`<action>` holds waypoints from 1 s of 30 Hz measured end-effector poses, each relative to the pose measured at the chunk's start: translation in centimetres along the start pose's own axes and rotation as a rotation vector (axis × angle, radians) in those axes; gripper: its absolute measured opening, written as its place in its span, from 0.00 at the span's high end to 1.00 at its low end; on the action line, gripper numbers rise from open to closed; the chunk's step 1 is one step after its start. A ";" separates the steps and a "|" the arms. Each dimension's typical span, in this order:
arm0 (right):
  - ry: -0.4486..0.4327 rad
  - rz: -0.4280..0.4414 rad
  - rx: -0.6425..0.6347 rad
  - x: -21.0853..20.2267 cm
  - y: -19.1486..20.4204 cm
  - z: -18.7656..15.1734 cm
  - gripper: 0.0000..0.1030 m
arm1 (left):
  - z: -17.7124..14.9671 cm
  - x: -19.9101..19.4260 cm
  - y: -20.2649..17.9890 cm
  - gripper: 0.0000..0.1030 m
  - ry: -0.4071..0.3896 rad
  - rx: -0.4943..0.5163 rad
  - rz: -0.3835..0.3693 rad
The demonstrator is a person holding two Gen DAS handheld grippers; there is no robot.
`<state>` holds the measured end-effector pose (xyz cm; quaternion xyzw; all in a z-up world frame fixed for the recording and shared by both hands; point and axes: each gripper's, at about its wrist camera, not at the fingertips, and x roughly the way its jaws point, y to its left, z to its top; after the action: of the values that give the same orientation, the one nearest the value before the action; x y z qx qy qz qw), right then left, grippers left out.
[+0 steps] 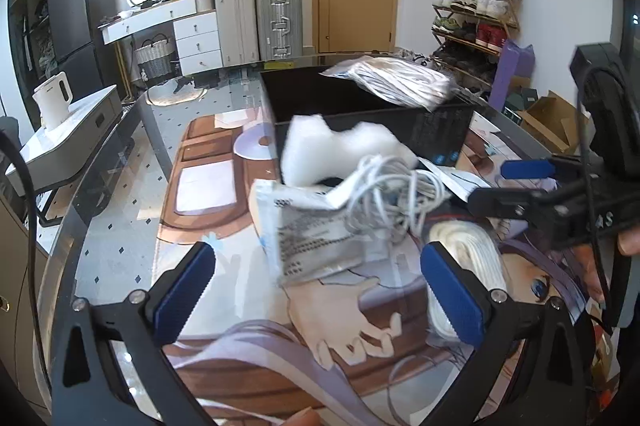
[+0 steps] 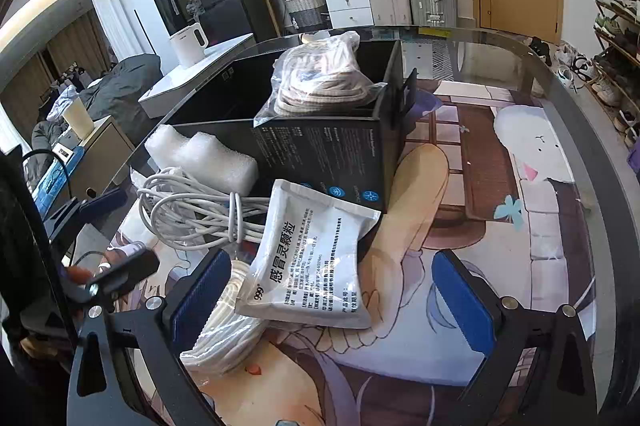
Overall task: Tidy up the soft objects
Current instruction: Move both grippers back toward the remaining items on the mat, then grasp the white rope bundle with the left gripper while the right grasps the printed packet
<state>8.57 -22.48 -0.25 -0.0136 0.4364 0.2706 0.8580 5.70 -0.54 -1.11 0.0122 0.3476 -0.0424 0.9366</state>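
An open black box (image 2: pixel 320 146) stands on the glass table, also in the left wrist view (image 1: pixel 360 114). A clear bag of beige cord (image 2: pixel 320 74) rests on its rim, also seen from the left wrist (image 1: pixel 396 82). In front lie a white foam block (image 2: pixel 204 154), a tangled white cable (image 2: pixel 192 210), a white medicine sachet (image 2: pixel 312 258) and a bagged white rope coil (image 2: pixel 228 330). My left gripper (image 1: pixel 316 290) is open, its jaws wide either side of the sachet (image 1: pixel 316 238). My right gripper (image 2: pixel 332 298) is open around the sachet's near end.
An anime-print mat (image 2: pixel 500 226) lies under the glass table top. The right gripper's body (image 1: pixel 580 194) shows at the right of the left wrist view. Suitcases (image 1: pixel 260 18), a white dresser and a shoe rack (image 1: pixel 476 14) stand behind the table.
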 end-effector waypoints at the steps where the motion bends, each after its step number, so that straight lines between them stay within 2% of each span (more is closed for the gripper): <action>1: 0.005 0.005 0.008 0.2 -0.2 0.0 0.01 | -0.1 -0.1 -0.1 0.00 0.000 0.008 -0.001; 5: 0.018 0.013 0.032 0.8 -0.6 -0.2 0.01 | -0.2 0.0 -0.2 0.00 0.012 0.004 0.000; 7: 0.018 0.022 0.029 0.9 -0.4 -0.3 0.05 | -0.3 -0.1 -0.2 0.00 0.014 -0.004 -0.010; 13: 0.019 0.050 0.000 1.0 0.7 -0.3 0.23 | -0.9 0.0 -0.4 0.00 0.018 -0.009 -0.009; 15: 0.024 0.065 -0.005 1.0 0.8 -0.4 0.32 | -1.0 0.0 -0.4 0.00 0.018 -0.016 -0.007; 16: 0.028 0.077 -0.010 0.9 1.1 -0.4 0.41 | -1.0 -0.1 -0.4 0.00 0.017 -0.017 -0.007; 22: 0.025 0.092 -0.067 0.4 2.0 -0.5 0.48 | -1.1 -0.7 -0.4 0.00 0.008 -0.021 0.001; 25: 0.007 0.090 -0.078 -0.4 1.9 -0.4 0.57 | -1.0 -1.1 -0.6 0.00 0.003 -0.029 -0.012; 30: -0.025 0.090 -0.091 -1.8 2.0 -0.4 0.58 | -1.0 -1.4 -1.3 0.00 0.003 -0.027 -0.038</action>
<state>6.44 -21.69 1.28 -0.0297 0.4129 0.3286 0.8489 3.85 -1.70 -0.94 -0.0068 0.3496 -0.0554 0.9352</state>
